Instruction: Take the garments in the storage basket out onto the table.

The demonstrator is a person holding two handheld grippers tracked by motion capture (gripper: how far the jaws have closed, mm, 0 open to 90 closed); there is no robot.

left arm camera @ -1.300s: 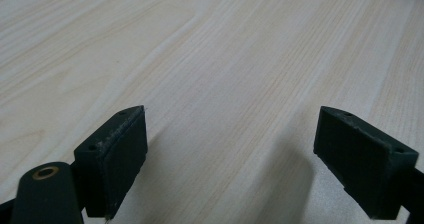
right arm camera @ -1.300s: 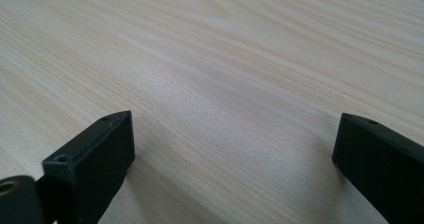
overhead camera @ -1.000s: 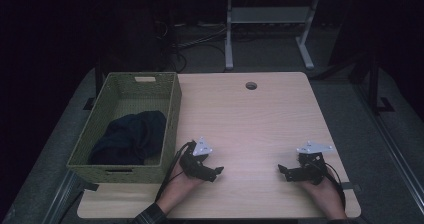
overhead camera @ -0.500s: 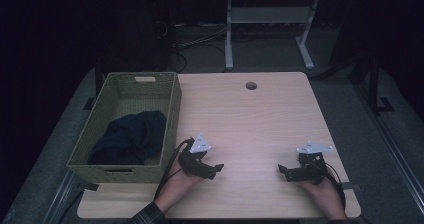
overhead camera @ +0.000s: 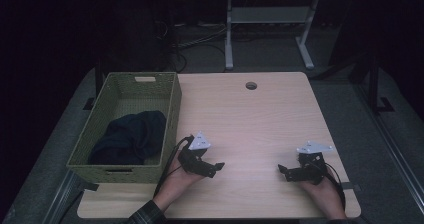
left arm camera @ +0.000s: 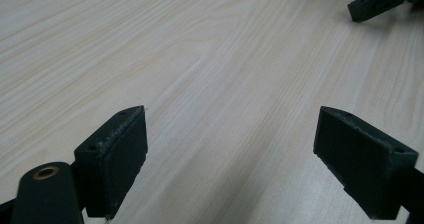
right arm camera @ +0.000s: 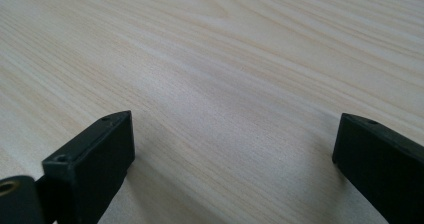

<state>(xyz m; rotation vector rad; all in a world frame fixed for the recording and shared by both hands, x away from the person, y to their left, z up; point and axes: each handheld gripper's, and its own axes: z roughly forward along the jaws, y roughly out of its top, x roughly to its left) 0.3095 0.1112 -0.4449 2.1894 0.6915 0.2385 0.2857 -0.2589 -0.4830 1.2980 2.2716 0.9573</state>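
A dark blue cloth (overhead camera: 129,138) lies bunched in a green woven basket (overhead camera: 172,101) at the table's left. Just right of the basket's near corner, my left gripper (overhead camera: 216,168) rests low over the bare wood, open. In the left gripper view its jaws stand wide apart with only the tabletop (left arm camera: 210,74) between them, and the tip of the other gripper (left arm camera: 380,1) shows at the top right. Near the front right edge my right gripper (overhead camera: 283,172) is open too, with bare wood (right arm camera: 225,84) between its jaws.
The light wooden table (overhead camera: 250,119) has a round cable hole (overhead camera: 251,85) near its far edge. Beyond it, a white desk frame (overhead camera: 270,19) and cables (overhead camera: 190,44) sit on the dark floor. A person's hands (overhead camera: 172,184) hold both grippers from the near edge.
The left gripper has shifted slightly left and toward the near edge, closer to the basket's corner. The right gripper has stayed put.
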